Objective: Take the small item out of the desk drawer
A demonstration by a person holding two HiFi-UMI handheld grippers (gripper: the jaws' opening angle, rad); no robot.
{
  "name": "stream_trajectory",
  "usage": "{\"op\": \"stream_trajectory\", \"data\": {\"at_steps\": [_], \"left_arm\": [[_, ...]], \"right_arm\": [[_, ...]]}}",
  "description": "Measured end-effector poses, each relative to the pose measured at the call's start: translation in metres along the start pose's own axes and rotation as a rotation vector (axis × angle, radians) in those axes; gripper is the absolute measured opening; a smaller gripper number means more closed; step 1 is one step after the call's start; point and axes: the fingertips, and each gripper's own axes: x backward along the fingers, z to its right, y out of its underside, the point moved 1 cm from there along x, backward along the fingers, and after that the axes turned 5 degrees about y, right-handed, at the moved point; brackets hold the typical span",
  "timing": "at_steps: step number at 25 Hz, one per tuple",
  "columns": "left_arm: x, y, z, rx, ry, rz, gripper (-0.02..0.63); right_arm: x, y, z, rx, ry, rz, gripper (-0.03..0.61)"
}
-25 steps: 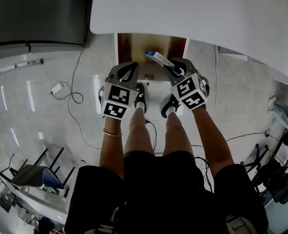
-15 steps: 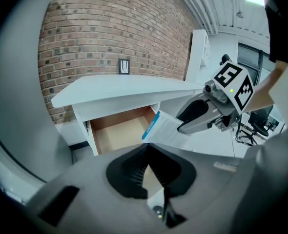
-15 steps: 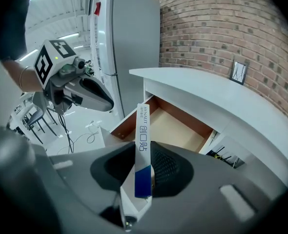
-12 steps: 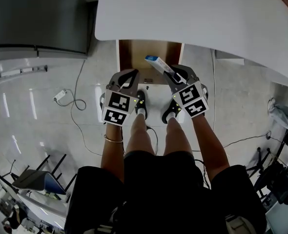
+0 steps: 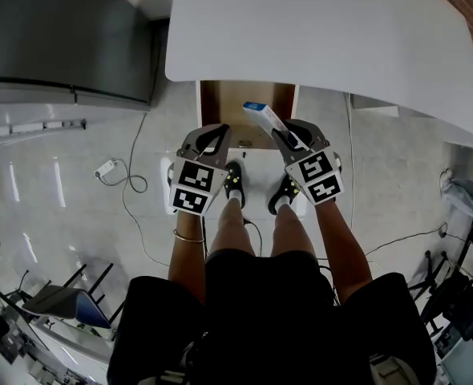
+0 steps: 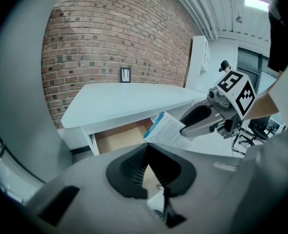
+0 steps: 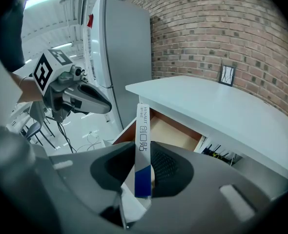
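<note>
A slim white-and-blue box sticks out of my right gripper, which is shut on its lower end. In the right gripper view the box stands on edge between the pads, above the open wooden drawer. The drawer juts out from under the white desk, and its visible floor is bare. My left gripper hovers level with the right one, at the drawer's front left, shut and holding nothing. The left gripper view shows its jaws together, with the box to the right.
A tall grey cabinet stands left of the desk. A cable with a plug block lies on the glossy floor. The person's legs and shoes are right below the grippers. A brick wall backs the desk. Chairs stand at lower left.
Both grippers have risen, and the box has come up with the right one, further above the drawer. The left gripper stays shut and empty.
</note>
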Motion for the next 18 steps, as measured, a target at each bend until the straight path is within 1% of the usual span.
{"op": "stream_trajectory", "data": {"at_steps": [14, 18], "left_arm": [[0.027, -0.027, 0.008, -0.001, -0.017, 0.042, -0.002], [0.032, -0.036, 0.011, -0.012, -0.018, 0.050, -0.002]], "right_arm": [[0.030, -0.023, -0.004, -0.056, 0.012, 0.049, 0.107], [0.037, -0.028, -0.003, -0.064, 0.017, 0.061, 0.107]]}}
